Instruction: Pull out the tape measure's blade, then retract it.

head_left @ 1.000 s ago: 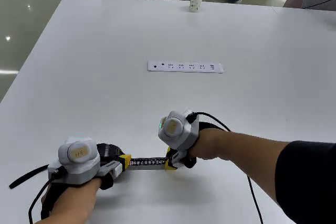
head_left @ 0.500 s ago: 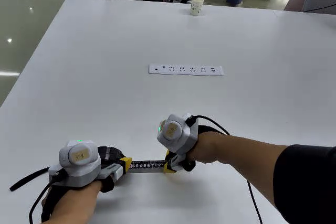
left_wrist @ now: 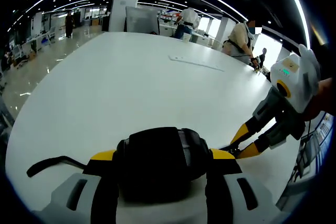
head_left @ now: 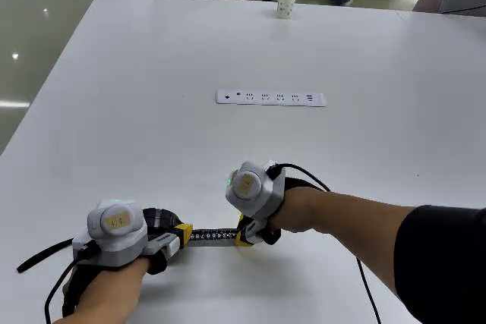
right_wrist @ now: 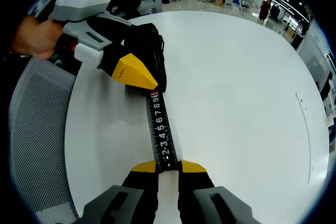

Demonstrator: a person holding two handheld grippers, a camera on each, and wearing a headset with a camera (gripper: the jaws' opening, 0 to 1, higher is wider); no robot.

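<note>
While the left gripper (head_left: pixel 176 234) clamps fingers (left_wrist: pixel 102 156) on the tape measure (left_wrist: pixel 157 158), the right gripper (right_wrist: pixel 169 167), angled down, pinches the blade (right_wrist: pixel 160 124).

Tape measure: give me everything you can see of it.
The tape measure has a black, rubbery-looking case, clamped between the left gripper's yellow-tipped jaws at the white table's surface. A short stretch of blade is out. It is dark with white numerals, 1 to 9 readable, and runs straight and flat toward the right gripper, whose jaws pinch its end.
</note>
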